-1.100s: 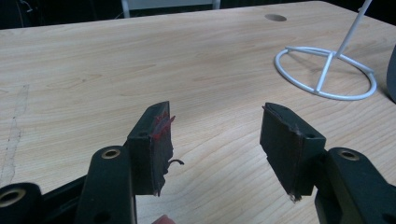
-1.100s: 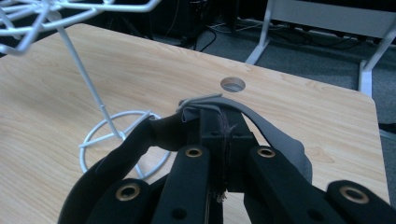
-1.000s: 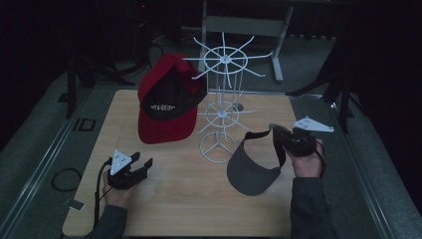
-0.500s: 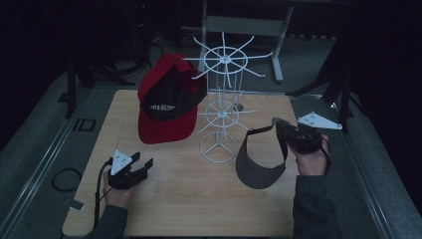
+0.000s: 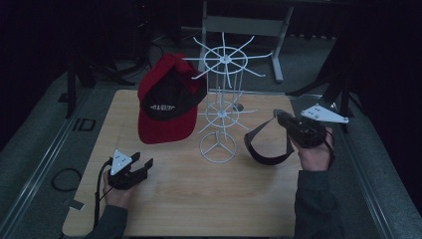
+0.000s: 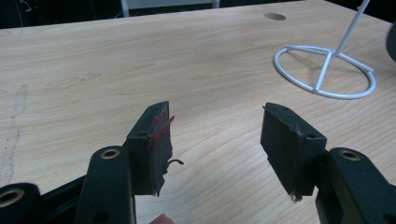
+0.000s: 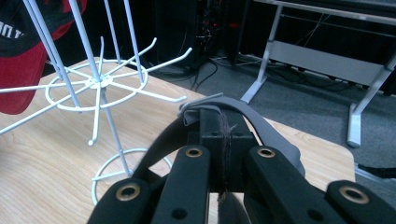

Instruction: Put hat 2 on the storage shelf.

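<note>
Right of the white wire rack (image 5: pixel 221 107), the right gripper (image 5: pixel 282 119) has lifted the grey visor (image 5: pixel 266 144) off the table (image 5: pixel 174 199), fingers clamped on its band, likely ready for hanging; the left gripper (image 5: pixel 142 167) rests with fingers open.

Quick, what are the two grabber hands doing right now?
Left gripper: open, nothing between its black jaws, low over the wooden table.
Right gripper: shut on the dark grey visor's strap, held off the table.

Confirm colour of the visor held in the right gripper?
Dark grey visor, clamped by its band in the right gripper; clearest in the high view.
</note>
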The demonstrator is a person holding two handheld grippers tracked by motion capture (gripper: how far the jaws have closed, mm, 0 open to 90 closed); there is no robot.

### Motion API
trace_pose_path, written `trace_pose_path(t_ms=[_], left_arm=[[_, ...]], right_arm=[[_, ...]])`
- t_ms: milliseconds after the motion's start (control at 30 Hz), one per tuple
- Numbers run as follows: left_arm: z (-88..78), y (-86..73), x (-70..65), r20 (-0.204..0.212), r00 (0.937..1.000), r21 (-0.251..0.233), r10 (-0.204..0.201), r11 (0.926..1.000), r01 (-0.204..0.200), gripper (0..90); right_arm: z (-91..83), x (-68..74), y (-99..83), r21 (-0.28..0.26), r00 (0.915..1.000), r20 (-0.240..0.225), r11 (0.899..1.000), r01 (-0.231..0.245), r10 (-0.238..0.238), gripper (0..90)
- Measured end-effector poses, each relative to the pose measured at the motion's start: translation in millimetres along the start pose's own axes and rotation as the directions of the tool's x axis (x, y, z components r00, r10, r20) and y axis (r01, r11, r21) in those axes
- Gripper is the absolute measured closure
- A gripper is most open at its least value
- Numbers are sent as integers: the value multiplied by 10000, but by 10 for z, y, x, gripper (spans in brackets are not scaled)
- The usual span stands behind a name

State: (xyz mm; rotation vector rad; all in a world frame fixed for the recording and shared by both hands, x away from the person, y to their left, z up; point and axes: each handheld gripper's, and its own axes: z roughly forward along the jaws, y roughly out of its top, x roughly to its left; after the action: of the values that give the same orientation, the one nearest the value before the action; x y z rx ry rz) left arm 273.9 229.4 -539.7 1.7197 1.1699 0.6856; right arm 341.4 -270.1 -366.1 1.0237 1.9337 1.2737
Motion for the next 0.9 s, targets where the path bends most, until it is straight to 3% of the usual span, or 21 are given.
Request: trace_pose_path(t_ms=[367, 667, 900], left_arm=[[2, -1, -3, 28, 10000, 4, -15, 10000, 15, 433], [2, 0, 0, 17, 10000, 10, -11, 10000, 11, 432], [5, -1, -3, 35, 10000, 23, -20, 10000, 20, 432]], right_arm=[[-91, -65, 158, -396, 10000, -26, 9992, -20, 19, 896], [-207, 9, 284, -664, 9989, -383, 9975, 255, -281, 895], [-254, 56, 375, -817, 9974, -413, 9951, 562, -597, 895]])
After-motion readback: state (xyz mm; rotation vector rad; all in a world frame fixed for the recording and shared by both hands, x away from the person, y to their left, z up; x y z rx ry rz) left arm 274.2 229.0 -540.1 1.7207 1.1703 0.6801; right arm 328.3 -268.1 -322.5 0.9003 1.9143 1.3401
